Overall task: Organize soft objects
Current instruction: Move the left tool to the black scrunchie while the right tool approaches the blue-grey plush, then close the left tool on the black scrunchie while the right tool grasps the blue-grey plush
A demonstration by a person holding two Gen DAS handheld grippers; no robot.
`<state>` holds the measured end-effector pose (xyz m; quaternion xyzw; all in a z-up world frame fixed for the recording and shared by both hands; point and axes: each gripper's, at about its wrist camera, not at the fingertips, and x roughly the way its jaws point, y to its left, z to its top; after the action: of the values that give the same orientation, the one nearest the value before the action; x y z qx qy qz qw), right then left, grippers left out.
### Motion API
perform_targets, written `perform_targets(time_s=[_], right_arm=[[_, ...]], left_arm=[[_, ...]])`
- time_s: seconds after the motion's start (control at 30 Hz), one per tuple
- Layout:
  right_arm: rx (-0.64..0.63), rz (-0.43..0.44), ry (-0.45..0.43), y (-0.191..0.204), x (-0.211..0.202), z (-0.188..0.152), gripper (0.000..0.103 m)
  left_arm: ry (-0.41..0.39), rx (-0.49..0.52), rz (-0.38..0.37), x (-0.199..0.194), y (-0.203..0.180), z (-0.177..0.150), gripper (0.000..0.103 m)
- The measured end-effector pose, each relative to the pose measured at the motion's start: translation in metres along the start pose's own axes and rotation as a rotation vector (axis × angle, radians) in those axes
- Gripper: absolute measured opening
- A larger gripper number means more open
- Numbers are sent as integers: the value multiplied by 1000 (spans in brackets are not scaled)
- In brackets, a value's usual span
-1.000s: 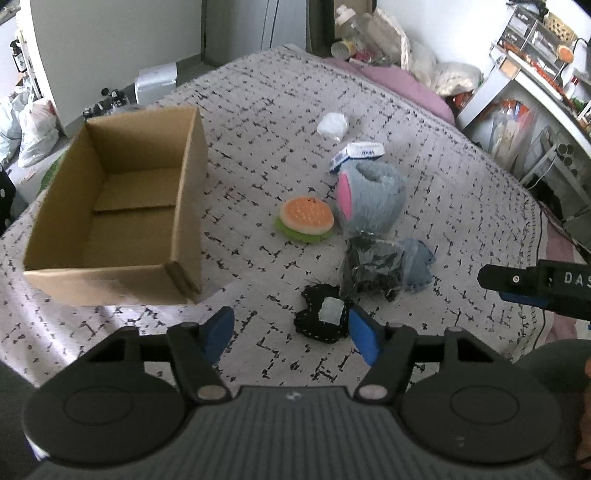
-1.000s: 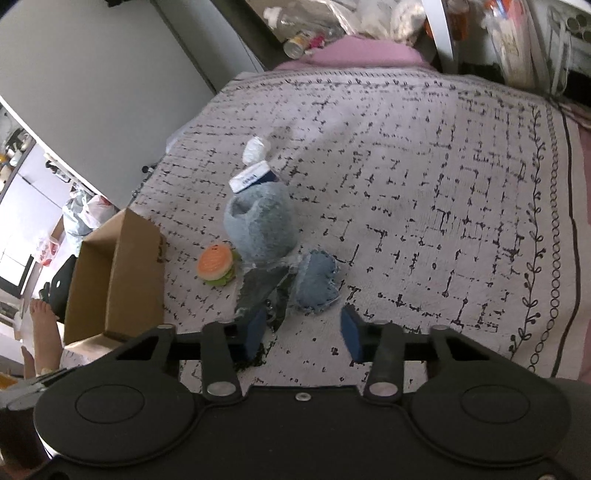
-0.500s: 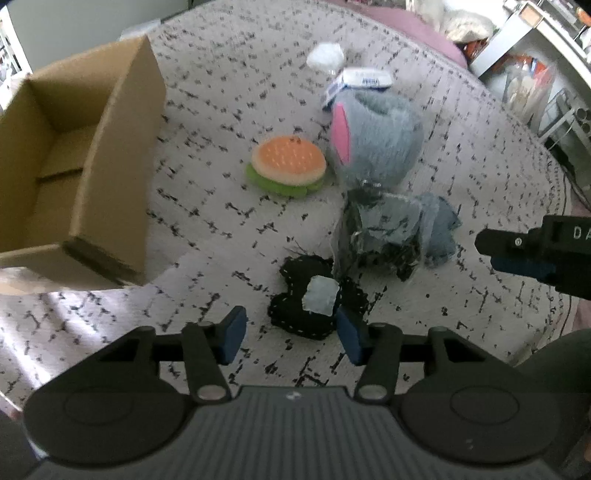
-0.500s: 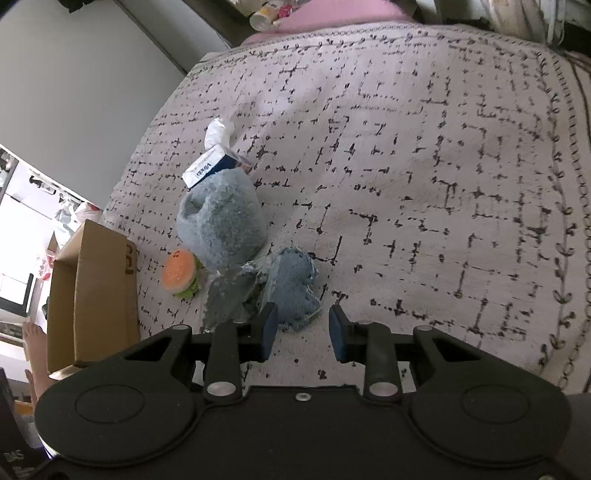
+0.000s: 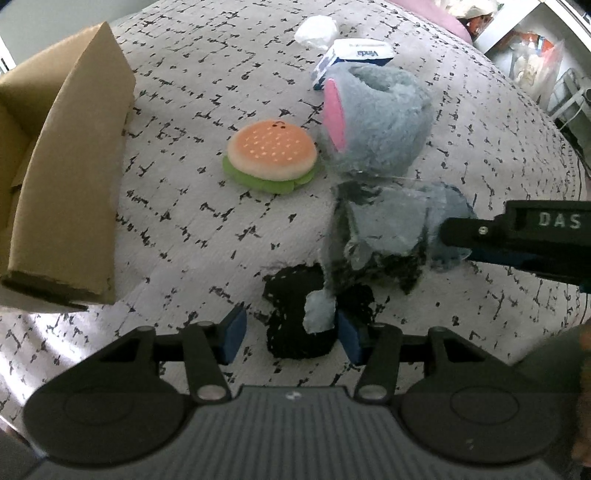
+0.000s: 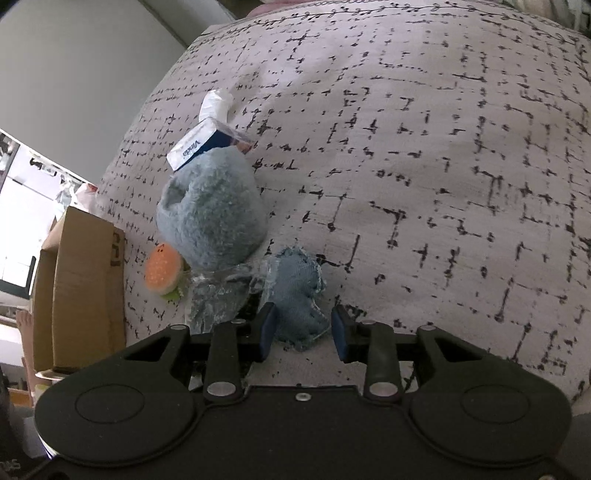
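- We're over a bed whose pale bedspread (image 6: pixel 424 155) carries a black broken-line grid and a leafy border at its far edge.
- A plain grey wall (image 6: pixel 85 66) stands at upper left.
- Bright daylight floods in from an opening (image 6: pixel 22 206) at far left.
- White shelving (image 5: pixel 546 48), cluttered and blurred, stands at upper right.

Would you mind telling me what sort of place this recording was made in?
Most likely a bedroom at home: the toys lie on a patterned bedspread over what looks like a bed, with a pink pillow at its far end and cluttered white shelving beside it.
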<state>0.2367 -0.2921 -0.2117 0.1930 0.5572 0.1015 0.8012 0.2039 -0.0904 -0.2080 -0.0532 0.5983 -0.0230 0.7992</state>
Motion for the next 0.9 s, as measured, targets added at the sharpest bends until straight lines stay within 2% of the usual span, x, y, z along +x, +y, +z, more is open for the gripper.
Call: perform_targets(time_s=[0.1, 0.2, 0.23, 0.27, 0.33, 0.4, 0.53, 0.9], right_arm=[[-6, 20, -7, 2, 3, 1, 34], [-19, 34, -7, 3, 4, 1, 33], [-24, 39, -9, 4, 4, 1, 31], [-27, 45, -7, 5, 5, 1, 22], [-31, 47, -10, 6, 4, 1, 19], [-39, 42, -25, 8, -2, 0, 17], [-43, 36, -52, 11, -16, -2, 17], [-32, 7, -124, 18, -56, -13, 16]], left_arm=[[-16, -7, -31, -1, -2, 1, 53], [-20, 3, -19, 2, -7, 0, 53], [-25, 5, -16, 2, -8, 0, 51], [-31, 10, -21, 2, -10, -1, 46], [-36, 14, -35, 1, -12, -1, 36], [-37, 7, -41, -2, -12, -3, 32], [-45, -7, -53, -11, -9, -6, 28], [-142, -27, -80, -57, 2, -18, 27]])
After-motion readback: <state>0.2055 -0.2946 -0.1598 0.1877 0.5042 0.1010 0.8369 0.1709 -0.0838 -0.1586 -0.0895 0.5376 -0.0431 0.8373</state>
